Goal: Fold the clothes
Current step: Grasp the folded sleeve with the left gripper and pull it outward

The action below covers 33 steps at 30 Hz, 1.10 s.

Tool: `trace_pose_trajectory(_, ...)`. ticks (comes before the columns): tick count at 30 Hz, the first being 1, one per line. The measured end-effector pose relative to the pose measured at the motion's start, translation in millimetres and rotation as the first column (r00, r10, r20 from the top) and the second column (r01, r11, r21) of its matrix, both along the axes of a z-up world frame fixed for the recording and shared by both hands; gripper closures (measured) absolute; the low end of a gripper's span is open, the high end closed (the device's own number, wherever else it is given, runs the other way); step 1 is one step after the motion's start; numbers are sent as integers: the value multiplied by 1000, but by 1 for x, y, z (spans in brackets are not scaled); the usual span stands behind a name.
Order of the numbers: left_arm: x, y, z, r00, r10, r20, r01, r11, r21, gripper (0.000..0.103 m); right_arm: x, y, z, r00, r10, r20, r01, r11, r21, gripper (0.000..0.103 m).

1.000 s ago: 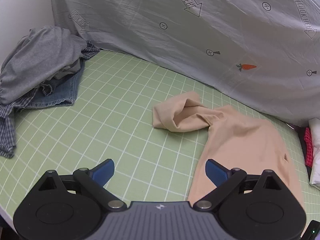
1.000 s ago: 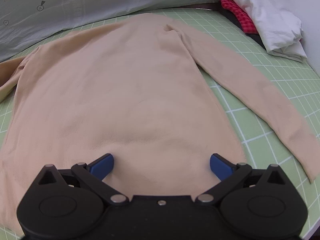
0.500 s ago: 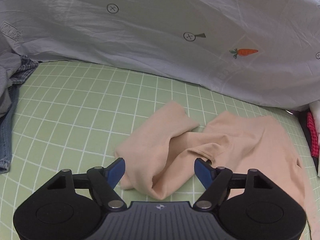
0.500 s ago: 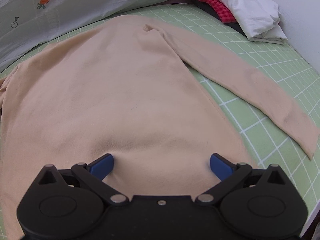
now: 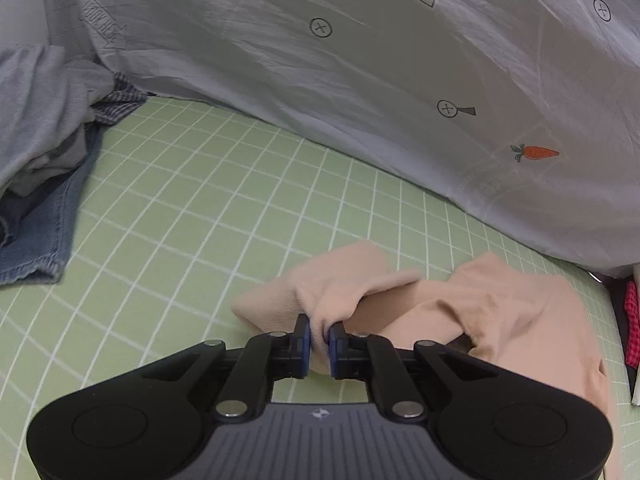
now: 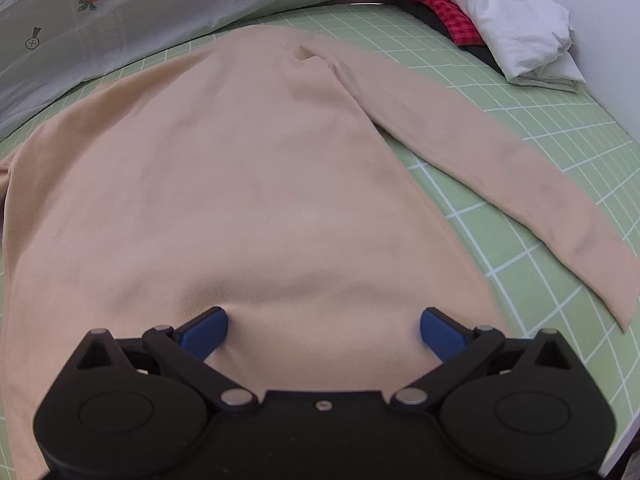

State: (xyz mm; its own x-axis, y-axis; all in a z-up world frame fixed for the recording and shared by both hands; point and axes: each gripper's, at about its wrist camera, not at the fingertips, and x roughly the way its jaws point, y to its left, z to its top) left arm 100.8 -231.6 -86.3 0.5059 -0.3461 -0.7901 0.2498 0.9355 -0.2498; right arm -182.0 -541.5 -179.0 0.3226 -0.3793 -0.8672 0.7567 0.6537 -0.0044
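Left gripper, spread wide a second ago, is closing on the crumpled sleeve of the beige top, fabric pinched between pads. Top lies flat on the green mat. Right gripper rests spread on the hem. Sleeve can now be pulled straight.

The sweater's hem hides under the right gripper; its near sleeve end, perhaps the cuff, vanishes between the closing left gripper's jaws.

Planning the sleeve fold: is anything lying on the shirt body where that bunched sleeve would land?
Nothing visible: the beige shirt body lies bare. The left gripper is closing on the bunched sleeve.
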Motion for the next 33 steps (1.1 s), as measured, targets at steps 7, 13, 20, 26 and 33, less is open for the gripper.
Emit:
trace_pose_trajectory(7,-56,21,-16,991,-21,-134,28,998,51,64,-3,3,0,1000,7,20,-6,1000,-23,0)
trace_pose_trajectory(13,-53,9,4,999,-50,-10,51,995,83,14,-7,6,-3,999,7,49,-5,999,-54,0)
trace_pose_trajectory(20,-26,-19,-8,994,-102,-30,106,978,179,9,-7,8,-4,998,-21,67,26,997,-68,0)
trace_pose_trajectory(26,-13,-36,-32,979,-184,-84,200,942,269,11,-5,8,-5,997,-44,70,49,996,-72,0)
trace_pose_trajectory(33,-5,-29,-30,979,-188,-72,200,951,237,92,-2,5,-5,996,-62,68,67,995,-69,0)
